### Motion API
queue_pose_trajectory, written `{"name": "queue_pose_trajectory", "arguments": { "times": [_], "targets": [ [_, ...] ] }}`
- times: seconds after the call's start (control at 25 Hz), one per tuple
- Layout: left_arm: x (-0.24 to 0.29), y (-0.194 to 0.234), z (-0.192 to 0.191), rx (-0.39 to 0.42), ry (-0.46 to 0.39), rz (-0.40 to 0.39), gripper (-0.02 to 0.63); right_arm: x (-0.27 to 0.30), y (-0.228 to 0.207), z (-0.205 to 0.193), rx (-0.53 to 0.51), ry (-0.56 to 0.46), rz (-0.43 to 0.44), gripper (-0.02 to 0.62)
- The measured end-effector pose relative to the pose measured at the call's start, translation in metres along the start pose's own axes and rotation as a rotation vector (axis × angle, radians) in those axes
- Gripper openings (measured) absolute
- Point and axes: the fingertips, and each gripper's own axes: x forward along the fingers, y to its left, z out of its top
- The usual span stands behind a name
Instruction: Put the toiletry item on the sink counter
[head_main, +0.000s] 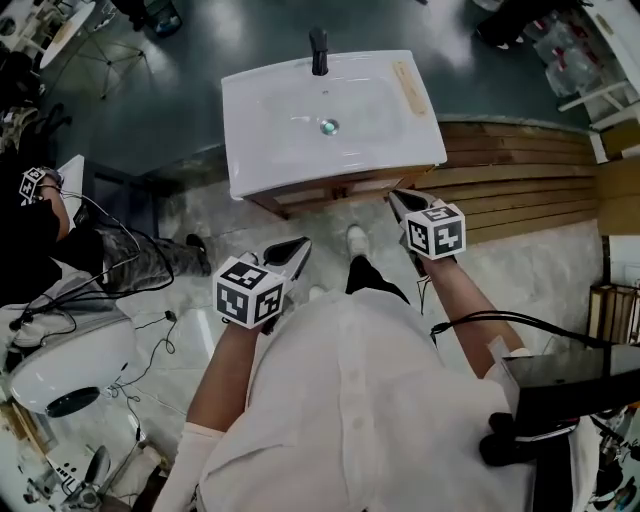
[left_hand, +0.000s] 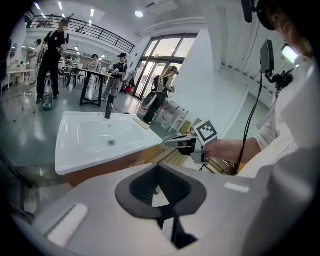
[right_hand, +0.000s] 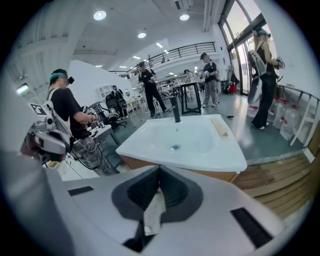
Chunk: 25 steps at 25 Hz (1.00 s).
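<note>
While your left gripper (head_main: 302, 244) and right gripper (head_main: 396, 198) sit closed and empty, the beige stick (head_main: 410, 88) lies front-to-back along the counter's (head_main: 330, 172) right edge, nearer the right gripper.

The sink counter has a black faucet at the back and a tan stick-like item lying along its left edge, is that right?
Not quite. The head view shows the tan item lying along the right edge of the sink counter, not the left. The black faucet does stand at the back.
</note>
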Motion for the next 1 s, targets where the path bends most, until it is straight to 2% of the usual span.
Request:
{"name": "queue_pose_trajectory", "arguments": {
  "times": [0.2,0.44,0.76,1.0],
  "targets": [
    [-0.024,-0.007,-0.035,0.043,0.016,0.012,0.006,-0.018,0.058,-0.029,-0.026,0.005,0.045,0.006],
    [-0.038,-0.015,-0.059,0.073,0.026,-0.003,0.006,-0.033,0.107,-0.045,-0.08,-0.004,0.08,0.006],
    [-0.052,-0.027,-0.077,0.063,0.003,-0.019,0.006,-0.042,0.144,-0.059,-0.101,-0.017,0.118,0.006],
    [-0.061,-0.018,-0.079,0.042,-0.02,0.0,0.006,-0.036,0.162,-0.052,-0.153,-0.006,0.159,0.006]
  ]
}}
